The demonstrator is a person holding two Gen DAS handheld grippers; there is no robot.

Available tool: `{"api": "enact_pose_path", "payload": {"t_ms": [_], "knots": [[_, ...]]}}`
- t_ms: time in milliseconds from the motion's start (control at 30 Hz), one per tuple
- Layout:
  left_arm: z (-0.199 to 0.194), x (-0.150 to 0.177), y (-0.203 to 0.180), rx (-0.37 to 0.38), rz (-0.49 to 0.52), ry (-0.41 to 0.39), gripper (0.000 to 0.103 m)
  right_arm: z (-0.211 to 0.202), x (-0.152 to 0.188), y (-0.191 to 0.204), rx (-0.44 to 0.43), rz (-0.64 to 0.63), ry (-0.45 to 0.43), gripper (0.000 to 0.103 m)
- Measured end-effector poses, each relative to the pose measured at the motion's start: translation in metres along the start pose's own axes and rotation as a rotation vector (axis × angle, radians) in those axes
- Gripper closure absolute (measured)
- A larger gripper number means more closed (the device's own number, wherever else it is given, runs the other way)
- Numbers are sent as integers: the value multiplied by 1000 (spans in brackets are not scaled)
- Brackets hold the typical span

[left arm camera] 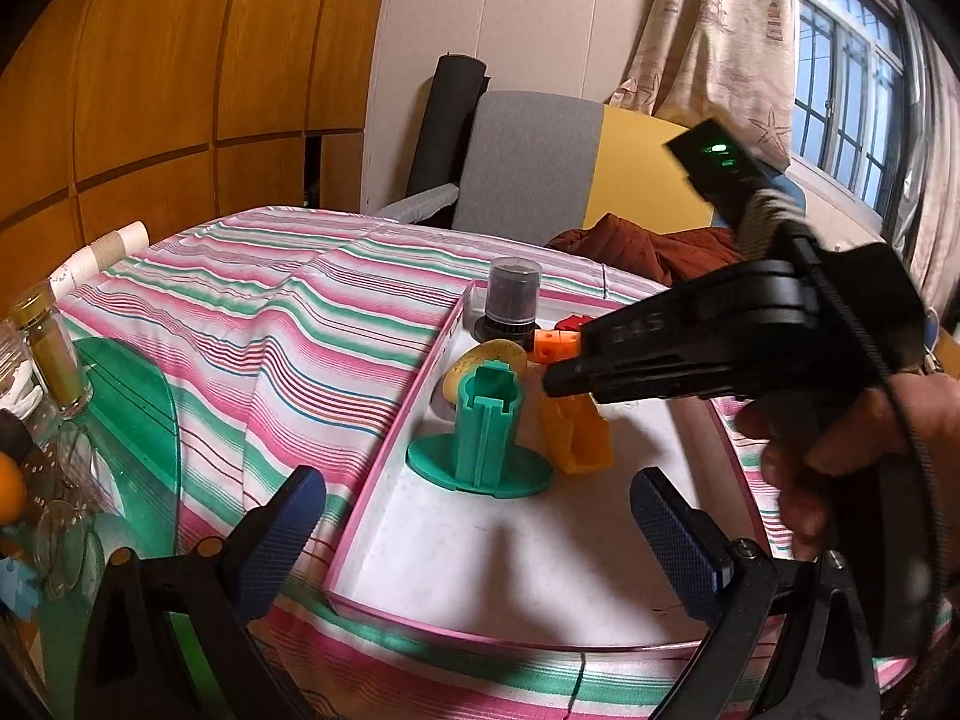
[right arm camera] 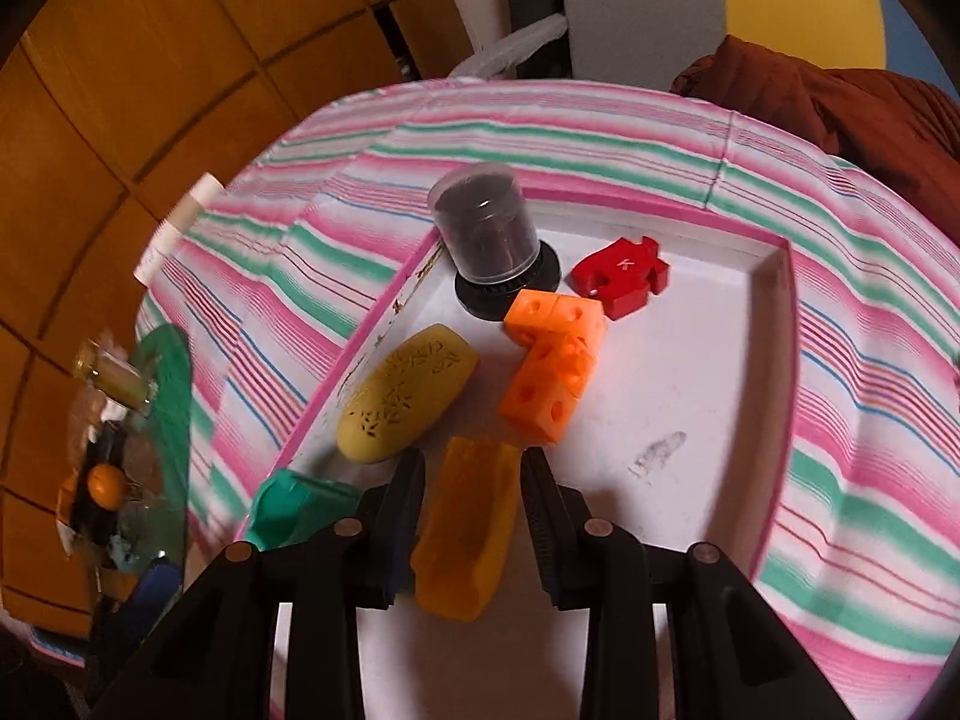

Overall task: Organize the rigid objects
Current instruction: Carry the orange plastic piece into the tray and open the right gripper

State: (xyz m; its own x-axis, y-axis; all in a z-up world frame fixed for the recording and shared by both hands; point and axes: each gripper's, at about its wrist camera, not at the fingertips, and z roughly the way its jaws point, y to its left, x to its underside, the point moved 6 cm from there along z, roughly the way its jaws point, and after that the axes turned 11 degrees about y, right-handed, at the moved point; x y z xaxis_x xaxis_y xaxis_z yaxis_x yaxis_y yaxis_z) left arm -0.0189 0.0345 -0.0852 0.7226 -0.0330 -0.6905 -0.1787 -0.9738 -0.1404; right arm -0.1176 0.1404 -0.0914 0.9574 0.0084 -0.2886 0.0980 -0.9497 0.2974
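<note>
The right gripper (right arm camera: 471,468) points steeply down into the white tray with the pink rim (right arm camera: 780,372) and is clenched on an amber-orange block (right arm camera: 468,528), one pad on each long side of it. In the left wrist view this block (left arm camera: 579,438) sits at the tray floor, directly beneath the right gripper's black body; whether it touches the floor cannot be told. The left gripper (left arm camera: 480,516) hovers over the near end of the tray with its blue-padded fingers (left arm camera: 678,534) spread wide and nothing between them. Inside the tray, a green flanged holder (left arm camera: 480,438) stands upright just beside the block. Farther in lie a yellow oval piece (right arm camera: 408,390), an orange perforated cube assembly (right arm camera: 555,366) and a red shaped block (right arm camera: 621,276), with a clear-capped cylinder on a black base (right arm camera: 489,234) standing upright in the far corner. The tray rests on a worktop under a pink, green and white striped cloth (left arm camera: 270,324).
</note>
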Motion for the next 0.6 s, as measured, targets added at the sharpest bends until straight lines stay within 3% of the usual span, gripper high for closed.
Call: {"api": "enact_pose_path", "payload": {"t_ms": [233, 467, 600], "knots": [[0, 1, -2, -1, 8, 2, 1, -15, 13, 2, -7, 2, -41, 71], [-3, 1, -3, -9, 18, -2, 1, 0, 11, 14, 22, -56, -5, 78], [-7, 2, -3, -20, 22, -4, 1, 4, 6, 14, -54, -26, -10, 79]]}}
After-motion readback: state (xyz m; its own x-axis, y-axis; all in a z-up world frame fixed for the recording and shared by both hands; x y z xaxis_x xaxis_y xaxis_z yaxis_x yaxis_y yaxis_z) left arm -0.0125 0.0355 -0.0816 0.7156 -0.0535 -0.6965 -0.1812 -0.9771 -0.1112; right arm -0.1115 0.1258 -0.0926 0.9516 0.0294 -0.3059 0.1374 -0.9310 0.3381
